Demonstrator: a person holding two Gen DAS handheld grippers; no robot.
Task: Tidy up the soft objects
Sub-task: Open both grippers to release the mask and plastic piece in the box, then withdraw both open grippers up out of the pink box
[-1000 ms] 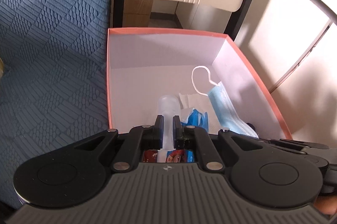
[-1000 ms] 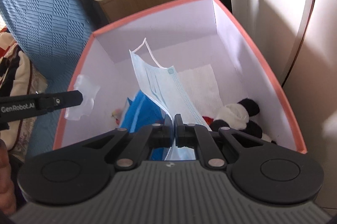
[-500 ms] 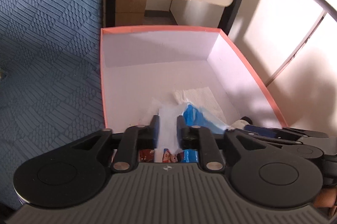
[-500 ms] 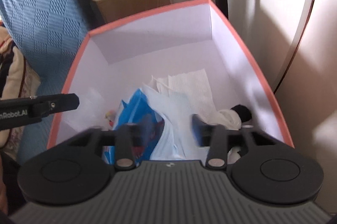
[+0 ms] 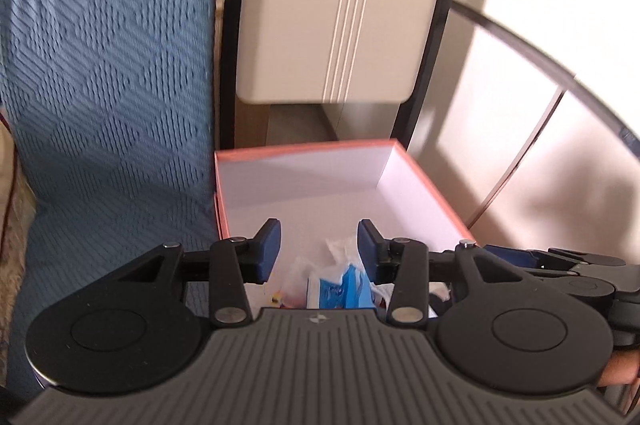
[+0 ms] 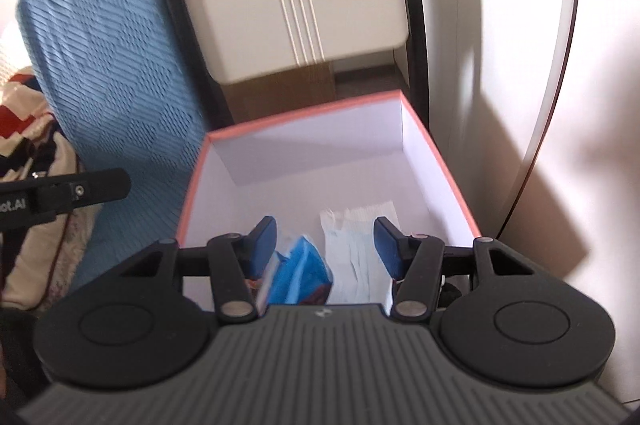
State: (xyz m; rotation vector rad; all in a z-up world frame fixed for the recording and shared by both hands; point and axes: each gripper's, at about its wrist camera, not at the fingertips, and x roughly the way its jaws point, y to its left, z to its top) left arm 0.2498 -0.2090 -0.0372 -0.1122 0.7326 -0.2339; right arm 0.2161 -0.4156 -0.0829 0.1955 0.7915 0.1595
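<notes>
Inside the pink-rimmed box (image 6: 448,177), a pale blue face mask (image 6: 356,257) lies beside a blue packet (image 6: 298,275). Above them the right hand-held gripper (image 6: 325,245) stands apart, empty; the left hand-held gripper (image 5: 319,245) has just been opening, nothing between its pads. Blue textured cushion (image 5: 104,85) flanks the box.

1. I get bright daylight in both wrist views; sunlit patches with hard-edged shadows fall on the pale wall (image 5: 520,129) at the right.
2. The box's (image 6: 448,181) white right inner wall glares, and its far-left inner corner sits in shade.
3. Motion blur smears the blue textured cushion (image 5: 104,57) and the box's contents.
4. Fisheye bends straight lines near the edges.
</notes>
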